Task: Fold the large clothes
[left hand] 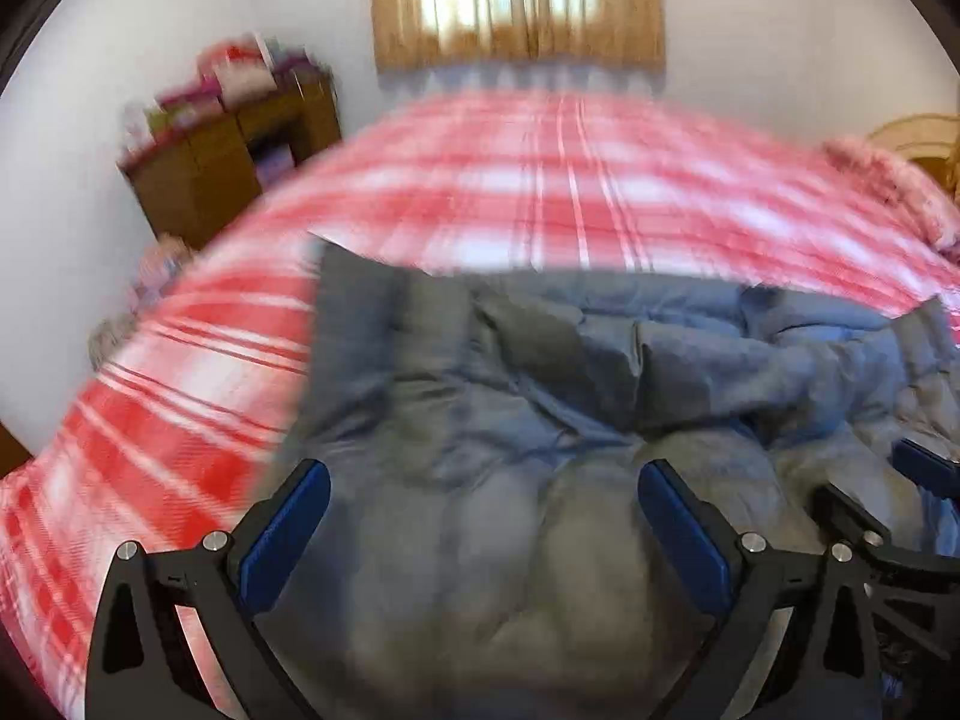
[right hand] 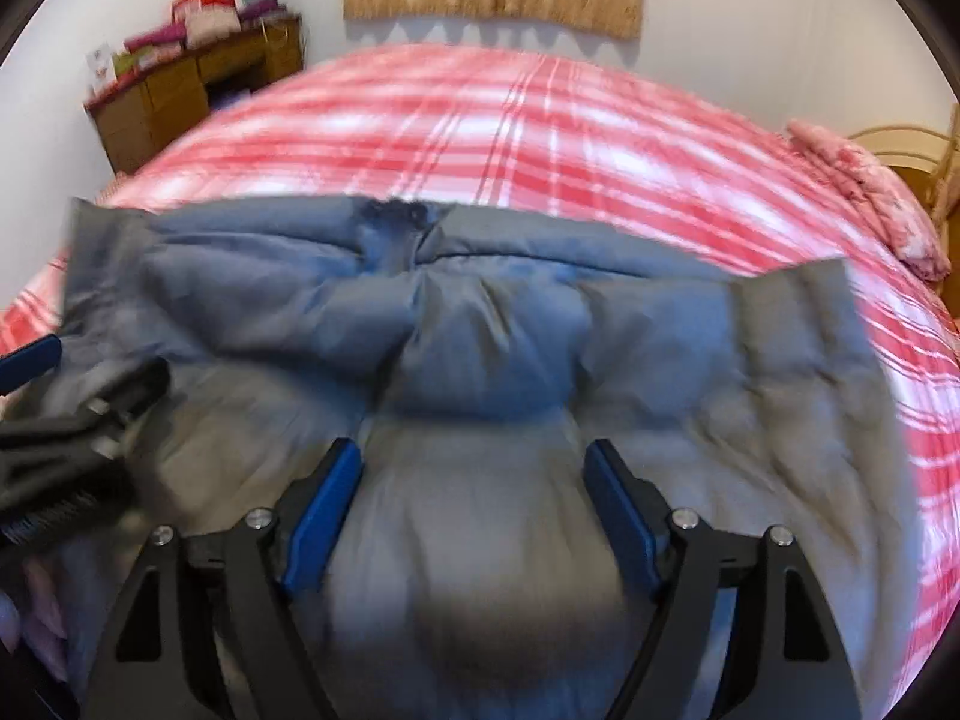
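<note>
A large grey-blue padded jacket [left hand: 540,372] lies spread on the bed near its front edge; it also shows in the right wrist view [right hand: 480,324], with its collar at the far side. My left gripper [left hand: 483,480] is open over the jacket's left part, with its blue pads [left hand: 288,534] wide apart and nothing between them. My right gripper [right hand: 471,462] is open over the jacket's middle, with its blue pads [right hand: 618,510] apart. The right gripper shows at the right edge of the left wrist view [left hand: 924,468]. Both views are blurred.
A red and white plaid bedspread [left hand: 540,180] covers the bed [right hand: 480,120]. A wooden cabinet [left hand: 228,162] with stacked items stands at the far left. A curtained window [left hand: 516,0] is on the far wall. A pink pillow [right hand: 870,192] lies at the right.
</note>
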`<action>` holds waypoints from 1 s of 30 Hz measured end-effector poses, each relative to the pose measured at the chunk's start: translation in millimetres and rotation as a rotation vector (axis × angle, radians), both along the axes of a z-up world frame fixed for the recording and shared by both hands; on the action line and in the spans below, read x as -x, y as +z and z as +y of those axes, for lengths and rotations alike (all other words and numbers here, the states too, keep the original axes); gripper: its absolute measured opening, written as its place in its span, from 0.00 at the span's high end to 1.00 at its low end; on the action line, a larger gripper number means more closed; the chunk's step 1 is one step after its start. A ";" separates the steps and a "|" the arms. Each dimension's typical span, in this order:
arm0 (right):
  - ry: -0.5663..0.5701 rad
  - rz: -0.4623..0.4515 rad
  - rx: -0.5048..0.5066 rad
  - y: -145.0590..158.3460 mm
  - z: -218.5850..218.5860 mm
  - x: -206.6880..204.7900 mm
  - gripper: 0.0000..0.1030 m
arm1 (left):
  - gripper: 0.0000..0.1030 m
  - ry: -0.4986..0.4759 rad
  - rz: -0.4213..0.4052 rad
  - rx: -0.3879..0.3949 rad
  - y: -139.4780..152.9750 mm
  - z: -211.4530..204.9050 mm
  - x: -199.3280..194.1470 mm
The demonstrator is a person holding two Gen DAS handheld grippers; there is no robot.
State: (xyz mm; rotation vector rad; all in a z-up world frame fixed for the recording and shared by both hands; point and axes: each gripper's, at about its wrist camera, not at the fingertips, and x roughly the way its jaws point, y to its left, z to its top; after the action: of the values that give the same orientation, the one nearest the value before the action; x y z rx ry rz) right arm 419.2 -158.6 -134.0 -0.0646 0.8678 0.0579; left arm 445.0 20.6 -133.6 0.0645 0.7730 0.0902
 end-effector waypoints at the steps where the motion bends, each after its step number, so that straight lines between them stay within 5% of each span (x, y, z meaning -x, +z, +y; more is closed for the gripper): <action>1: -0.005 -0.010 0.004 0.6 -0.2 14.5 0.11 | 0.01 0.023 -0.030 -0.025 1.2 5.4 14.4; 5: -0.013 -0.012 0.061 -32.9 8.0 40.5 0.06 | 0.01 0.042 0.052 -0.021 -29.7 14.1 31.1; 12: -0.015 -0.021 0.072 -35.6 10.7 42.7 0.05 | 0.01 0.149 -0.042 0.029 -15.8 48.8 102.0; 16: -0.040 -0.072 0.024 -14.9 2.3 82.9 0.06 | 0.01 0.207 -0.072 0.048 -9.0 79.7 136.0; 20: -0.031 -0.115 0.074 -24.7 6.7 115.0 0.04 | 0.01 0.236 -0.005 0.205 -25.5 105.1 148.7; 30: -0.025 -0.088 0.118 -42.0 12.5 103.8 0.02 | 0.07 0.192 0.009 0.405 -50.6 109.1 129.6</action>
State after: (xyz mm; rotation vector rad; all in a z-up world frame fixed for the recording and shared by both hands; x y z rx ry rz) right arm 315.4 -146.0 -176.0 -0.1660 0.7835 -0.0197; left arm 315.4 129.6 -184.2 -0.3941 0.7925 0.1143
